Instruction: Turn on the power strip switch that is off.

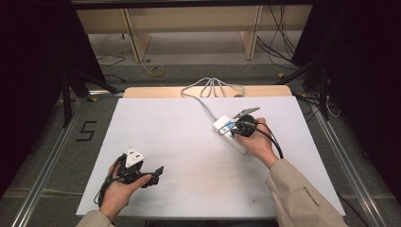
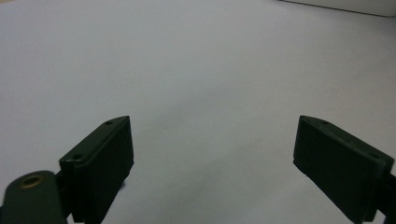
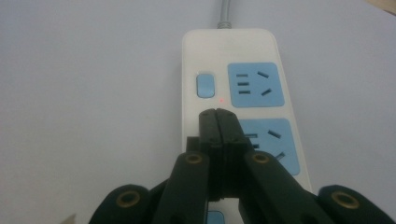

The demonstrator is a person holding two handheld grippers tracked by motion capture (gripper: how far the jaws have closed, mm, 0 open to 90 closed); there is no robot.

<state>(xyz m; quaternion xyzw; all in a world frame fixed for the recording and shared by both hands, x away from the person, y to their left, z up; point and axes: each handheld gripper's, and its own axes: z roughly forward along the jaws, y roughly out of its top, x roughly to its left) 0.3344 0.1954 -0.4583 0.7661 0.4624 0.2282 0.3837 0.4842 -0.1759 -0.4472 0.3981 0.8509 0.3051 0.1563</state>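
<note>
A white power strip [image 1: 222, 126] lies right of centre on the white table sheet [image 1: 179, 142], its grey cable [image 1: 207, 107] running toward the far edge. In the right gripper view the power strip [image 3: 233, 46] shows a blue switch [image 3: 206, 86], a small lit red lamp [image 3: 221, 99] and blue sockets [image 3: 255, 85]. My right gripper [image 3: 217, 114] is shut with nothing between its jaws, tips over the strip just below the lamp. A hand holds that right gripper [image 1: 238, 128] over the strip. My left gripper [image 1: 142, 166] sits at the near left, and in its own view the left gripper [image 2: 212, 135] is open over bare sheet.
The cable loops in a coil [image 1: 213, 87] on the wooden table edge [image 1: 151, 91] at the back. Wooden shelf legs [image 1: 137, 42] and loose floor cables [image 1: 279, 42] lie beyond. A "5" mark [image 1: 86, 130] and metal rails [image 1: 52, 156] flank the table.
</note>
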